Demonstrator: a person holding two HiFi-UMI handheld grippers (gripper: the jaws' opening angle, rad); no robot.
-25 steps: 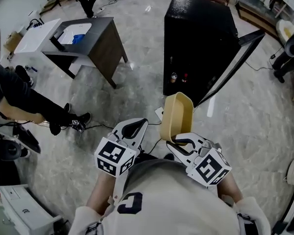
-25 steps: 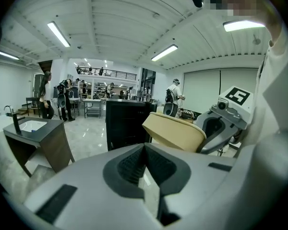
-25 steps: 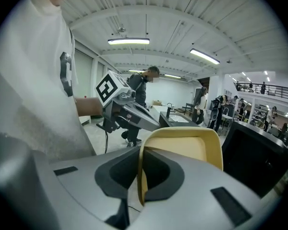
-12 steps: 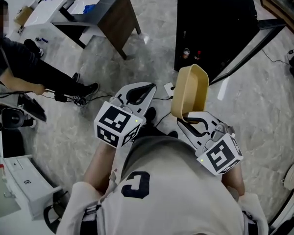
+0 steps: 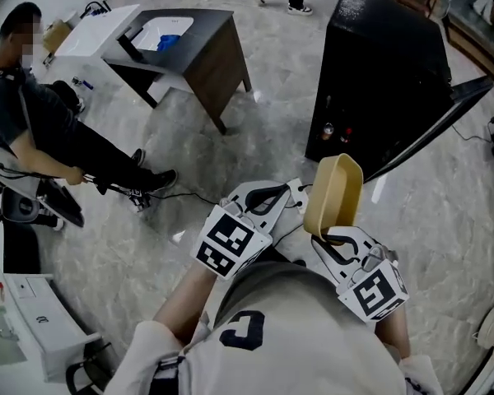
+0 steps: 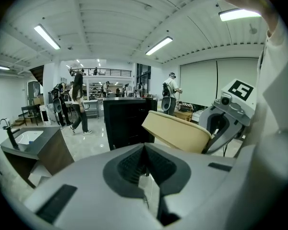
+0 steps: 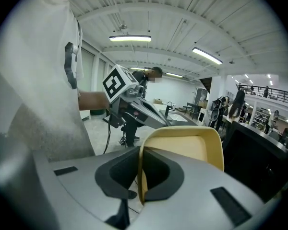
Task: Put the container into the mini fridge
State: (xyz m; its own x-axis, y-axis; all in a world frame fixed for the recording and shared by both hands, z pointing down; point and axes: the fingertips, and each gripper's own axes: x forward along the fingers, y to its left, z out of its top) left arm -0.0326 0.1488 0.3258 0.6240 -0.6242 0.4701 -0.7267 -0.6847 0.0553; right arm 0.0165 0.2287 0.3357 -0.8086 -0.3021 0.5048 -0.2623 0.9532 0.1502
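One wall of the tan container [image 5: 333, 194] sits clamped in the right hand-held gripper [image 5: 336, 239]; the left hand-held gripper [image 6: 145, 151] is closed, empty.

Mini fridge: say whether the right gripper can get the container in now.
Probably, after stepping closer: the mini fridge stands open, and nothing stands between it and the right gripper clamping the container.

Bright ceiling strip lights [image 6: 158, 45] glare off the glossy floor [image 5: 263, 146]; fisheye edges bend and darken
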